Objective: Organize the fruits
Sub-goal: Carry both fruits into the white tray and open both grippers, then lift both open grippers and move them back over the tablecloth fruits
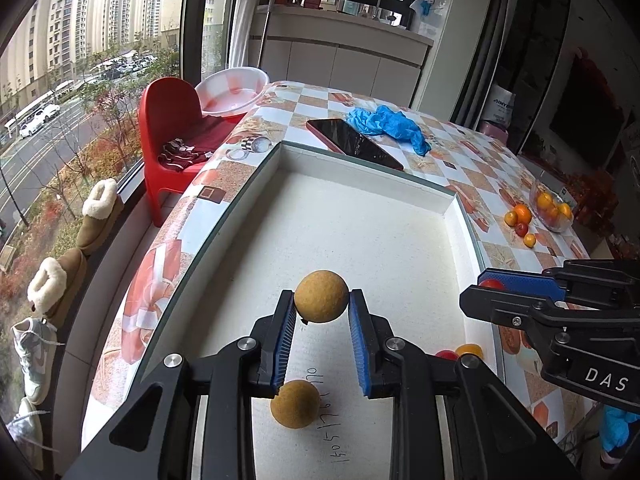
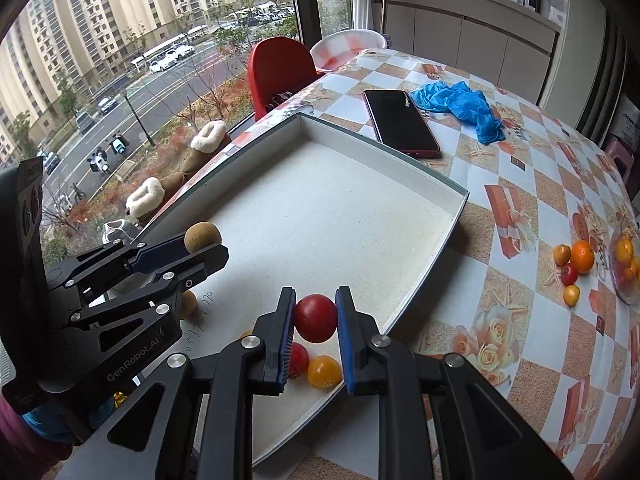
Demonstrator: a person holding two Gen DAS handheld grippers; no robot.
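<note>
My left gripper [image 1: 322, 305] is shut on a round brown fruit [image 1: 321, 297] and holds it above the white tray [image 1: 360, 152]. A second brown fruit [image 1: 295, 403] lies on the tray floor beneath it. My right gripper [image 2: 316, 312] is shut on a red fruit [image 2: 316, 318] above the tray's near right corner. A smaller red fruit [image 2: 299, 358] and a yellow-orange fruit [image 2: 324, 371] lie in the tray [image 2: 456, 216] below it. The left gripper [image 2: 200, 246] with its brown fruit [image 2: 203, 236] shows in the right wrist view, and the right gripper [image 1: 486, 289] shows in the left wrist view.
A glass bowl of oranges [image 1: 552, 208] and several loose small fruits [image 1: 520, 220] sit at the table's far right. A phone [image 1: 354, 142] and a blue glove [image 1: 390, 124] lie beyond the tray. A red chair [image 1: 172, 136] stands at the left by the window.
</note>
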